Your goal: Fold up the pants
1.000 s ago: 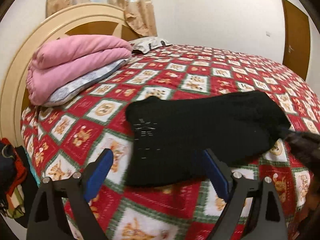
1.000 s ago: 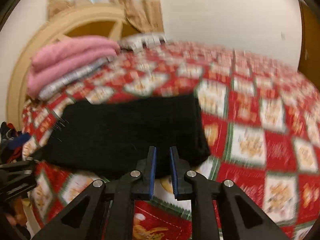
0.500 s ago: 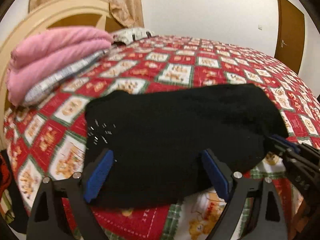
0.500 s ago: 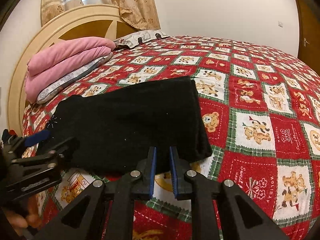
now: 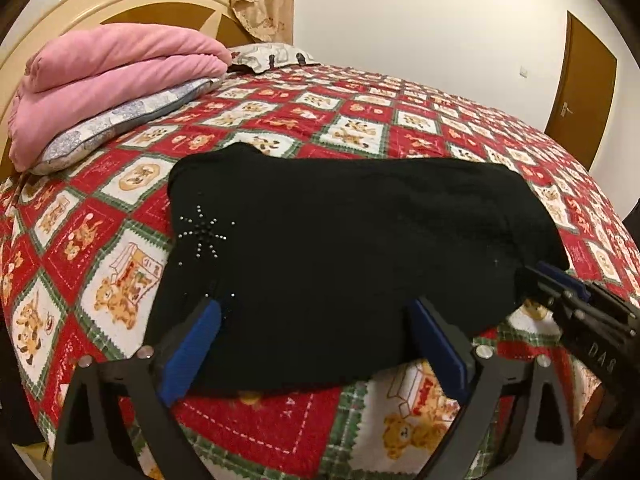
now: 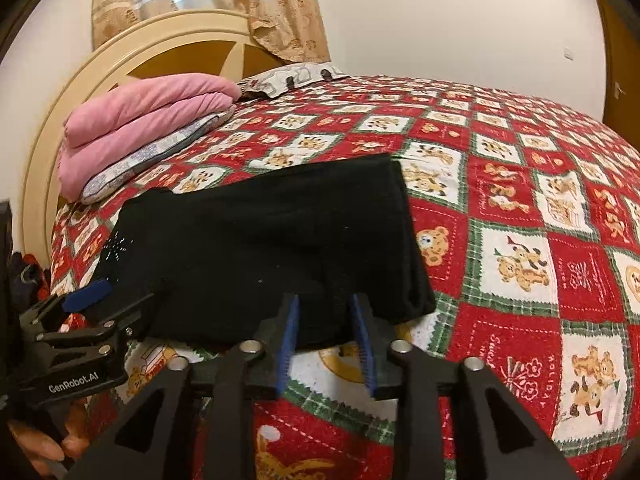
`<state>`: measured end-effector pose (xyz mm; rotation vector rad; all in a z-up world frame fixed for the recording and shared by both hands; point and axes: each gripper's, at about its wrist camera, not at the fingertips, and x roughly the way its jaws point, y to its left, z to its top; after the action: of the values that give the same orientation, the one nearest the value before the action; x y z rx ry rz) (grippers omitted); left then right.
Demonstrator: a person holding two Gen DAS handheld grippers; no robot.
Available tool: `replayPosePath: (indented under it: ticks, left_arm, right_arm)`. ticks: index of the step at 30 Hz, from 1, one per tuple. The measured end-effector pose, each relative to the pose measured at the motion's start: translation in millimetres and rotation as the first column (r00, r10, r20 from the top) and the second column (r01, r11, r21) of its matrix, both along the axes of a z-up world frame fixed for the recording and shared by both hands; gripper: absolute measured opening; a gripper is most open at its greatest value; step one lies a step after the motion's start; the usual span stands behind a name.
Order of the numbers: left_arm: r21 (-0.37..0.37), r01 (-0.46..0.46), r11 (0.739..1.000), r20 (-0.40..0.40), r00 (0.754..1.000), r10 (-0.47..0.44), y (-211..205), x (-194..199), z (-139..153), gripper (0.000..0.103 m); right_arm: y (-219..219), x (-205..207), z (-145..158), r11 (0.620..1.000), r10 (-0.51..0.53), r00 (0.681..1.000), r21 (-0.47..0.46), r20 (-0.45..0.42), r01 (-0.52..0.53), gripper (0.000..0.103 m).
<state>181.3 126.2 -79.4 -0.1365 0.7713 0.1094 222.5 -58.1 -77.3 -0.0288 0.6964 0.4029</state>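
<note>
Twin close wrist views over shared pants [image 5: 340, 264]

- A bedroom in a home.
- A bed [image 5: 280, 432] fills both views, covered by a red, green and white patchwork quilt printed with teddy bears.
- A cream arched headboard [image 6: 132, 60] stands at its far end.
- A folded pink blanket [image 5: 108, 76] lies on a pillow [image 5: 120, 124].
- Patterned curtains [image 6: 280, 12] hang behind.
- A brown door [image 5: 580, 96] is set in a plain wall.

A folded pink blanket [image 5: 112, 76] lies on a grey pillow [image 5: 120, 124] beside the cream headboard [image 6: 132, 56].
</note>
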Motion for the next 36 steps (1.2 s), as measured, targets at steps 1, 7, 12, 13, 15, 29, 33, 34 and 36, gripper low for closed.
replayPosePath:
  ticks: [1,7,12,13,15,29,33,34,36]
  left_arm:
    - [-0.004,-0.001,1.0,-0.007,1.0,0.001,0.6,0.2,0.7,0.098]
    - [0.017,-0.007,1.0,-0.037,0.999,0.008,3.1,-13.4,2.9,0.096]
    - [0.043,-0.006,0.999,-0.041,0.999,0.008,4.4,-26.9,6.9,0.096]
    - [0.038,-0.011,0.999,-0.037,0.999,0.012,5.5,-30.0,9.3,0.096]
    - [0.03,-0.019,0.999,-0.018,1.0,0.02,7.6,-35.6,15.9,0.096]
    - [0.14,-0.041,0.989,0.095,0.995,0.027,4.0,-79.4,59.0,0.099]
    - [0.149,-0.048,0.988,0.094,0.995,0.034,3.9,-82.9,63.2,0.099]
    - [0.149,-0.057,0.987,0.101,0.994,0.042,4.3,-83.9,64.3,0.099]
    - [0.148,-0.077,0.986,0.109,0.992,0.061,6.3,-84.7,66.4,0.099]
  right_arm:
    - [4.2,-1.4,0.0,1.0,0.019,1.0,-0.012,0.005,-0.019,0.055]
    - [36.8,-10.0,-5.1,0.977,0.069,0.997,-0.206,0.025,-0.062,0.08]
    - [35.8,-13.0,-10.8,0.974,0.054,0.997,-0.217,-0.054,-0.065,0.083]
    - [27.7,-13.5,-11.0,0.985,0.034,0.995,-0.166,-0.091,-0.049,0.083]
    - [9.6,-22.5,-5.2,0.998,-0.013,0.993,-0.07,-0.115,0.005,0.083]
    - [4.2,-105.2,71.0,0.987,-0.122,0.991,0.11,0.054,0.116,0.083]
    - [3.6,-117.4,79.8,0.985,-0.15,0.984,0.106,0.101,0.139,0.083]
    - [2.4,-119.9,81.8,0.982,-0.162,0.981,0.113,0.107,0.15,0.083]
    - [-0.4,-124.1,84.1,0.979,-0.176,0.977,0.126,0.119,0.161,0.083]
